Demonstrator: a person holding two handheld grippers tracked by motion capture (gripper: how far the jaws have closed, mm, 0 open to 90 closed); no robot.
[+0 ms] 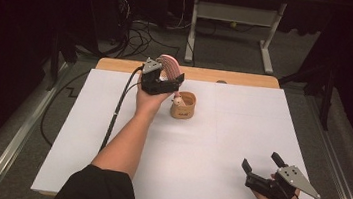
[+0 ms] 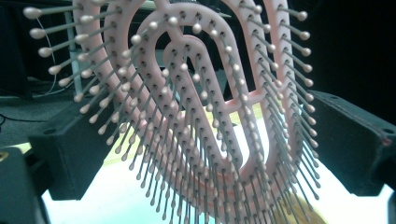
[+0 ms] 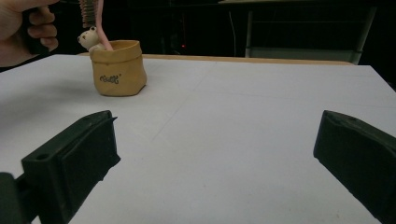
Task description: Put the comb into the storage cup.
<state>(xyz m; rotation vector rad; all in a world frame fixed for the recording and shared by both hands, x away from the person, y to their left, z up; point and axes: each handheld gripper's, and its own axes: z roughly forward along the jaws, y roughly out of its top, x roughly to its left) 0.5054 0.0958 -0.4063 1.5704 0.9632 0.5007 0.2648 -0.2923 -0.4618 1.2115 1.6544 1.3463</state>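
Note:
A pink vented hairbrush (image 1: pixel 171 64) with grey ball-tipped bristles (image 2: pixel 201 116) stands upright, its handle (image 3: pixel 103 28) down in a small tan pot (image 1: pixel 184 106). A little white bear figure (image 3: pixel 88 37) sits at the pot's rim. My left gripper (image 1: pixel 166 76) is at the brush head, at the far middle of the table. Its black fingers (image 2: pixel 74 154) stand wide on either side of the head, and I see no pad pressing on it. My right gripper (image 1: pixel 260 160) rests near the front right edge, open with nothing between its fingers (image 3: pixel 70 158). The pot (image 3: pixel 119 67) is far from it.
A white sheet (image 1: pixel 240 137) covers the wooden table (image 1: pixel 237 78). Behind the table, a white desk frame (image 1: pixel 234 15) and loose cables (image 1: pixel 144 35) lie on the dark floor. The left gripper's cable (image 1: pixel 115 112) runs across the sheet's left part.

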